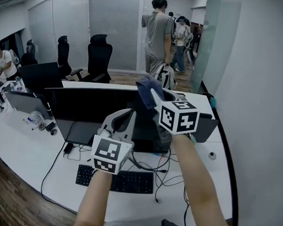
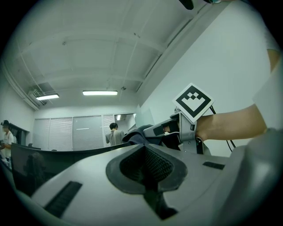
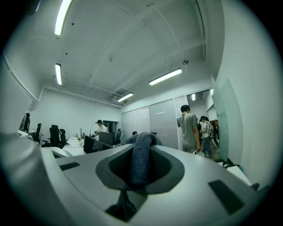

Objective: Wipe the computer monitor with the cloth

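In the head view, the dark cloth (image 1: 145, 86) is held by the right gripper (image 1: 153, 94) at the monitor's (image 1: 94, 107) top edge. In the left gripper view, the left gripper (image 2: 146, 165) is seen closed (nothing between). In the right gripper view, the cloth is pinched between the jaws.

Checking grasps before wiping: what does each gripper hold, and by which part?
The right gripper pinches the cloth by a bunched fold; the left gripper holds nothing.
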`<action>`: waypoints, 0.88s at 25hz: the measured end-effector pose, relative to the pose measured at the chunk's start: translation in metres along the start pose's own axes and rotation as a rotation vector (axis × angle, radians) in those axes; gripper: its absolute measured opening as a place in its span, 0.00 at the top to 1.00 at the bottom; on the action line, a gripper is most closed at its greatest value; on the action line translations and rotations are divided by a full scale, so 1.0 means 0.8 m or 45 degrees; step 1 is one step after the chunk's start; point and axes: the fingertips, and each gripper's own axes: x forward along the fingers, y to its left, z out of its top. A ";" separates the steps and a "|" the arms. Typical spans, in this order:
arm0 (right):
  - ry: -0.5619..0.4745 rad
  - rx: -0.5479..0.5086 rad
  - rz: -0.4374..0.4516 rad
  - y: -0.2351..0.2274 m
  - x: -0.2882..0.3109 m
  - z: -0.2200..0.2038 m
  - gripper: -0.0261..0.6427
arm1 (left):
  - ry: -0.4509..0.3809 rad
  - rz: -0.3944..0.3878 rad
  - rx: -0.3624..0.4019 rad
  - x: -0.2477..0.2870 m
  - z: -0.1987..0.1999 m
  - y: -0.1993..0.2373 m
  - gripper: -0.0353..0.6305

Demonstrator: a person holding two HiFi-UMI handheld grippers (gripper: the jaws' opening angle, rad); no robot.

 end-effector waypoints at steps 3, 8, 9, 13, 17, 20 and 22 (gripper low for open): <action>-0.001 0.005 -0.022 -0.014 -0.011 -0.001 0.86 | -0.005 -0.020 -0.003 0.006 0.003 -0.015 0.94; -0.001 0.001 -0.053 -0.032 -0.025 -0.001 0.86 | -0.018 -0.039 -0.012 0.013 0.006 -0.032 0.94; 0.000 -0.002 -0.057 -0.035 -0.027 0.000 0.86 | -0.020 -0.042 -0.014 0.015 0.007 -0.035 0.94; 0.006 -0.013 -0.077 -0.048 -0.037 0.001 0.86 | -0.024 -0.057 -0.040 0.018 0.005 -0.047 0.94; 0.013 -0.017 -0.097 -0.064 -0.045 0.002 0.86 | -0.023 -0.050 -0.054 0.023 0.002 -0.056 0.94; 0.010 -0.017 -0.113 -0.074 -0.053 0.003 0.86 | -0.033 -0.041 -0.071 0.027 0.004 -0.062 0.94; 0.008 -0.014 -0.127 -0.080 -0.059 0.005 0.86 | -0.037 -0.047 -0.079 0.029 0.005 -0.069 0.94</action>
